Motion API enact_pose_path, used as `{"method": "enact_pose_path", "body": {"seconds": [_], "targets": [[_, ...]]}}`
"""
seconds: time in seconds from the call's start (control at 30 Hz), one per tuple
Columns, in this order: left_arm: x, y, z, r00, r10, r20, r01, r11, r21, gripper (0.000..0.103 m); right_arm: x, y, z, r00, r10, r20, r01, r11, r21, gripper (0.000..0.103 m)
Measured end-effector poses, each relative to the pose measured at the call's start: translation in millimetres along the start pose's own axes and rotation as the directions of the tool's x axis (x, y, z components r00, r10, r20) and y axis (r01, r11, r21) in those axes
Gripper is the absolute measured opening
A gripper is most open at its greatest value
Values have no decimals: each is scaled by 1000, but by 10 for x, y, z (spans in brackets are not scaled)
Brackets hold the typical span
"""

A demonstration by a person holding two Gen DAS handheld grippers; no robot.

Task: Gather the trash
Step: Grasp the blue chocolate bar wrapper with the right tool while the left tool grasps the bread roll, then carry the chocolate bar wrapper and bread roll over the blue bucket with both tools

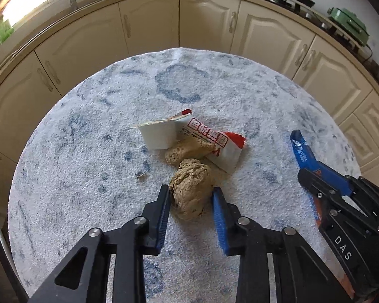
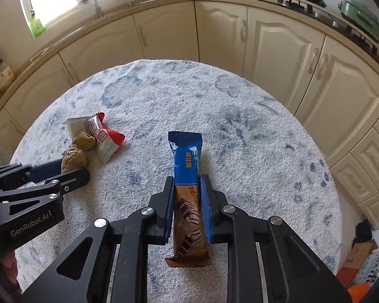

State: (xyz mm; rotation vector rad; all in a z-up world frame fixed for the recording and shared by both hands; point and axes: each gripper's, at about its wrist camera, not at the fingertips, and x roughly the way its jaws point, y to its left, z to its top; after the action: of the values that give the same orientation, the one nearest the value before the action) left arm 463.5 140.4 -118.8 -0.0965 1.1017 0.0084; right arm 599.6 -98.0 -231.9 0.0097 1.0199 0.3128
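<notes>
Blue-mottled rug (image 1: 88, 139): left gripper (image 1: 191, 195) pinching tan crumpled wad (image 1: 190, 189), right gripper (image 2: 187, 189) clamping blue-brown wrapper (image 2: 188, 176).

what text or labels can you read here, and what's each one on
"DAS": on the right tongs, seen from the left wrist.
"GenRobot.AI": on the left tongs, seen from the right wrist.
Blue bar wrapper: orange and white Chinese characters, not clearly readable.
Red wrapper: upside-down red characters, unreadable.

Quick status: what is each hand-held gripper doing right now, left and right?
Left hand-held gripper: closed on the brown crumpled lump.
Right hand-held gripper: closed on the blue and brown snack wrapper.
</notes>
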Motion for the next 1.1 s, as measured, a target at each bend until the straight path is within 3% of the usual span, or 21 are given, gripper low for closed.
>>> {"method": "enact_pose_path", "body": {"seconds": [0.33, 0.73, 1.1], "targets": [[-78, -72, -171, 1000, 23, 20, -23, 1000, 11, 28, -90, 9, -147, 999, -40, 19, 41, 999, -22, 19], [-265, -187, -339, 999, 30, 20, -31, 999, 30, 28, -244, -109, -313, 997, -71, 6, 71, 997, 35, 19], [-417, -664, -389, 1000, -13, 21, 10, 993, 120, 28, -448, -511, -497, 995, -100, 6, 98, 986, 132, 19]]}}
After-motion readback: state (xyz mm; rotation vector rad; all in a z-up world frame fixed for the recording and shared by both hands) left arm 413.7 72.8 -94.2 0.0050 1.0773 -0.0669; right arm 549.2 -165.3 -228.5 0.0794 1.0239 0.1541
